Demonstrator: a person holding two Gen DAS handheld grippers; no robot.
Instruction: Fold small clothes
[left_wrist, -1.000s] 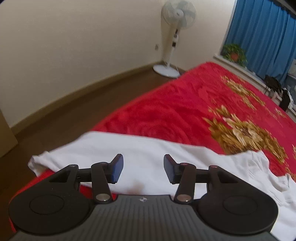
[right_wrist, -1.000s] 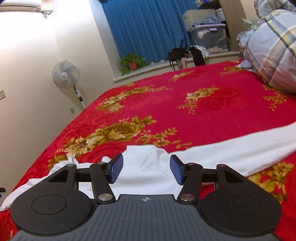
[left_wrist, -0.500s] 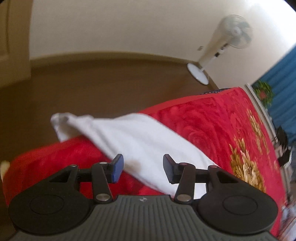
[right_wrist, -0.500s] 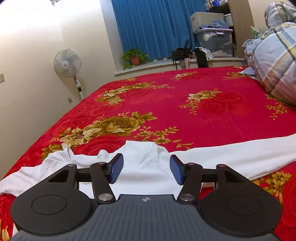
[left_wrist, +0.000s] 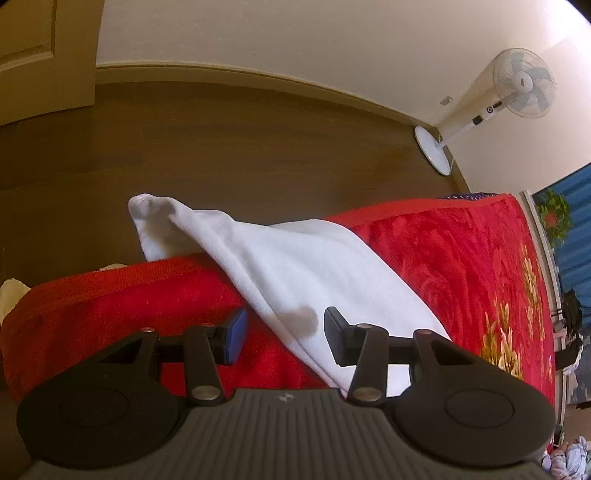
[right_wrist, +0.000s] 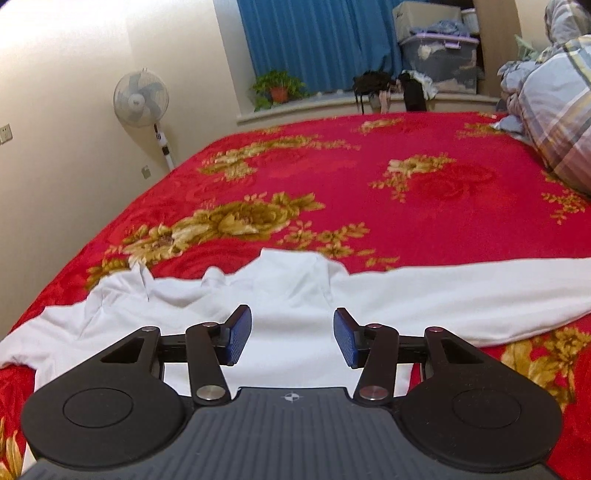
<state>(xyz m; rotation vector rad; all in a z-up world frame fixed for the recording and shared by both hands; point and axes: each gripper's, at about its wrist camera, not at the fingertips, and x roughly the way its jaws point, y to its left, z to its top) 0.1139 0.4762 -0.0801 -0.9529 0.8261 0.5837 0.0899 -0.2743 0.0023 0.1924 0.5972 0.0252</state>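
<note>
White garment (right_wrist: 295, 295) lies spread across the near part of the bed (right_wrist: 369, 177), on the red floral blanket, one long sleeve (right_wrist: 480, 291) running out to my right, the other sleeve (left_wrist: 295, 266) reaching the left corner. In the left wrist view that sleeve's cuff (left_wrist: 147, 206) hangs past the bed edge over the wooden floor (left_wrist: 258, 147). I judge the garment is laid flat this way so the sleeves can be brought in first; no fold is yet made.

Left claw (left_wrist: 282, 332): jaws wide apart, holding nothing, poised above the sleeve's hem edge, likely placed to take that sleeve and draw it back onto the bed. Contact with the cloth I cannot confirm.

Right claw (right_wrist: 291, 338): jaws equally wide, empty, hovering over the body of the garment near the collar, presumably to pin or steady it.

Risk noted: the overhanging cuff may drag the sleeve further off
</note>
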